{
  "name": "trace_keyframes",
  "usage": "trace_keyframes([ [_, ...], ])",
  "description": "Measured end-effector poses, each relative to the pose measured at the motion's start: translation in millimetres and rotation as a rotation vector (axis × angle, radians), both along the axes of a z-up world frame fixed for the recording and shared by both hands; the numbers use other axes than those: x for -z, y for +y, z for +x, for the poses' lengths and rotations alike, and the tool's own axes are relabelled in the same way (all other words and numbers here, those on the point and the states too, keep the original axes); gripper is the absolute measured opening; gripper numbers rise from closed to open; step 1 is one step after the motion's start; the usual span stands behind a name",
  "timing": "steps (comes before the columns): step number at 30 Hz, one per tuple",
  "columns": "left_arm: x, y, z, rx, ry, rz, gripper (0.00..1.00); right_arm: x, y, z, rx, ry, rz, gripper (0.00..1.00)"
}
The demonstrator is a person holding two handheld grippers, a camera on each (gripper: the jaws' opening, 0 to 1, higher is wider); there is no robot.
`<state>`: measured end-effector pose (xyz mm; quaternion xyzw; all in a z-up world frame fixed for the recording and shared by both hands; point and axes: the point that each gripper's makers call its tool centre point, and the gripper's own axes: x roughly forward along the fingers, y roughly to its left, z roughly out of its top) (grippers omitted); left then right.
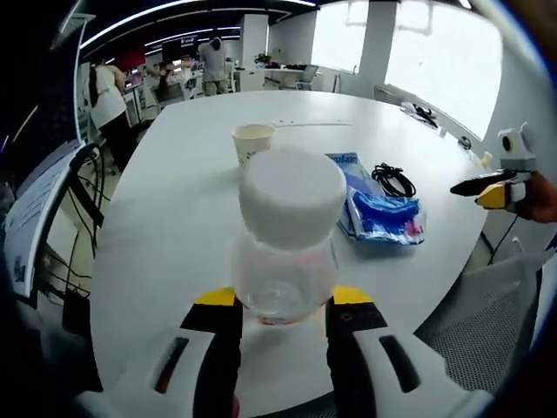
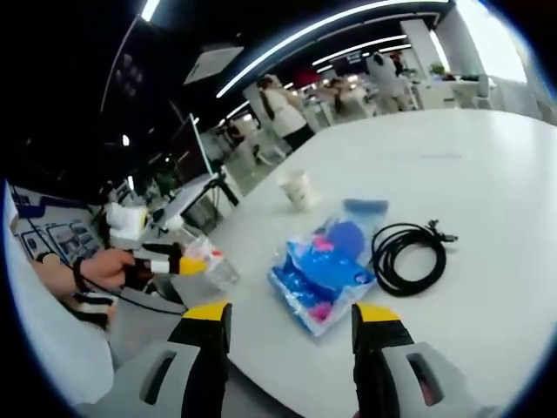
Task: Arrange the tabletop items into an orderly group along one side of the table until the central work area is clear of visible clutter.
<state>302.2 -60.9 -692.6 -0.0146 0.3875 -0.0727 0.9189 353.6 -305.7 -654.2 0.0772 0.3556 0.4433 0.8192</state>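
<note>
Jar (image 1: 287, 252) — pinched by left hand-held gripper (image 1: 283, 306) near table (image 1: 174, 218) edge; right hand-held gripper (image 2: 291, 315) spread.

No text can be read with any certainty. The paper cup (image 1: 252, 141) beyond the left jaws bears a faint mark, perhaps a logo, too small to make out. The blue plastic packet (image 2: 326, 272) just ahead of the right jaws shows pink and blue printing, but it is blurred.

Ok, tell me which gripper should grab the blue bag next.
Right. The right gripper is open and empty, with the blue bag lying just ahead of its jaws. The left gripper is already shut on the jar.
</note>
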Motion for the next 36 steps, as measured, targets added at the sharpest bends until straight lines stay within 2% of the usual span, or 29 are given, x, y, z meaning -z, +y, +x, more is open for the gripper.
trace_keyframes([
  [6, 2.2, -0.6, 0.5, -0.031, -0.001, -0.018, 0.36, -1.9, 1.1, 0.9, 0.002, 0.007, 0.003, 0.56],
  [8, 5.0, -0.8, 0.4, -0.062, 0.009, -0.055, 0.37, -3.2, 3.5, 0.8, 0.002, 0.012, 0.012, 0.57],
  [12, 17.0, 0.1, -3.3, -0.075, 0.041, -0.067, 0.37, -5.0, 9.8, 1.8, -0.009, 0.013, 0.014, 0.57],
  [17, 18.9, 0.7, -2.6, -0.102, 0.031, -0.104, 0.37, -5.0, 10.2, 1.5, -0.043, 0.008, 0.010, 0.58],
  [21, 18.4, 0.7, 0.6, -0.109, 0.025, -0.101, 0.37, -1.3, 3.9, 7.1, -0.042, 0.015, 0.001, 0.58],
  [32, 19.6, 8.0, 19.5, -0.177, 0.032, -0.102, 0.36, 4.7, -5.2, 12.9, -0.039, 0.032, 0.003, 0.58],
  [36, 19.3, 17.0, 30.2, -0.209, 0.042, -0.103, 0.36, 6.9, -10.0, 13.8, -0.029, 0.036, 0.002, 0.58],
])
